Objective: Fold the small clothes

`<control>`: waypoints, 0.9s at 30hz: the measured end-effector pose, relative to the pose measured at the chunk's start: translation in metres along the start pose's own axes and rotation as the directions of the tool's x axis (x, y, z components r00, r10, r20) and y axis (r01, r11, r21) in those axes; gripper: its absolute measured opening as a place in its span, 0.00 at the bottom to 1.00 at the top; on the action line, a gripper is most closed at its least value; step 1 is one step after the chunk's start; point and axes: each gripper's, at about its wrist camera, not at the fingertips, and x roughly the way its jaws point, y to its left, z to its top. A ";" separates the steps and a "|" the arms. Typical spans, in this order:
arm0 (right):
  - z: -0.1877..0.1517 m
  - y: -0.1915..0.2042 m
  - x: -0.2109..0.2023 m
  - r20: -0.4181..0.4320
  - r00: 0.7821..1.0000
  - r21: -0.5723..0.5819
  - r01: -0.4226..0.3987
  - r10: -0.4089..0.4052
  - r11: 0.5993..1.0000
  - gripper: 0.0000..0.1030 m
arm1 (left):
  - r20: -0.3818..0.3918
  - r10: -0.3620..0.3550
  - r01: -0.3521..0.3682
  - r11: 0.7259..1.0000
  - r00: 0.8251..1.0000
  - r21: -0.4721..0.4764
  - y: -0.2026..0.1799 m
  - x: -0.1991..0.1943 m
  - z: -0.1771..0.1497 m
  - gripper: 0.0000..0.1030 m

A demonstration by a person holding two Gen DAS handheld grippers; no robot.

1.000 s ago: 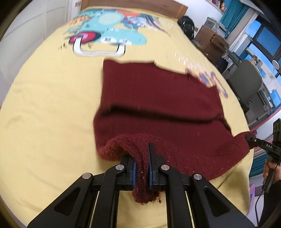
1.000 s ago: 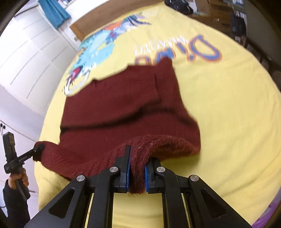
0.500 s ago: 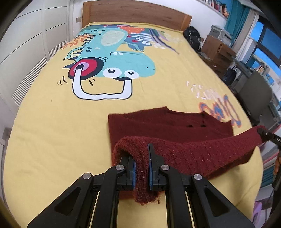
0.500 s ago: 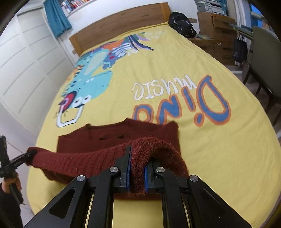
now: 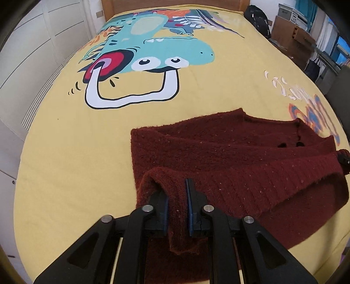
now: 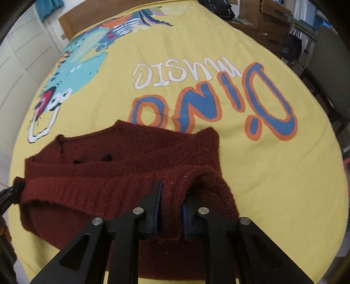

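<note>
A dark red knitted sweater (image 5: pixel 229 157) lies on the yellow dinosaur bed cover (image 5: pixel 65 153), doubled over with its ribbed hem raised above the lower layer. My left gripper (image 5: pixel 175 190) has the hem's left corner between its blue pads; its jaws are opening and the knit still fills the gap. In the right wrist view the sweater (image 6: pixel 131 157) shows dark buttons near its neckline. My right gripper (image 6: pixel 171 192) has the hem's right corner between wider, opening jaws, with the cloth draped loosely over them. Each gripper's tip shows at the other view's edge.
The bed cover (image 6: pixel 273 174) spreads wide beyond the sweater up to a wooden headboard (image 5: pixel 175 3). White wardrobe doors (image 5: pixel 32 43) line the left. A black backpack (image 5: pixel 259 18), cardboard boxes (image 5: pixel 293 41) and a chair (image 6: pixel 328 65) stand past the right edge.
Both grippers carried the hem forward and down over the sweater's body, so it is now folded in half. Both pairs of jaws have parted, the right more than the left.
</note>
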 end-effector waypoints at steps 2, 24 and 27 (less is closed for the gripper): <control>0.000 0.000 -0.003 0.014 1.000 -0.001 0.004 -0.004 1.000 0.51 | -0.015 -0.005 0.005 1.000 1.000 -0.015 0.001 0.000 0.002 0.19; -0.070 0.085 -0.019 0.106 0.993 -0.239 -0.019 0.045 0.971 1.00 | 0.094 -0.108 0.099 0.990 0.990 0.101 -0.060 -0.033 -0.020 0.99; -0.087 0.093 -0.003 0.102 0.995 -0.270 0.011 0.017 0.963 1.00 | 0.065 -0.114 0.107 0.989 0.991 0.107 -0.068 -0.017 -0.032 0.99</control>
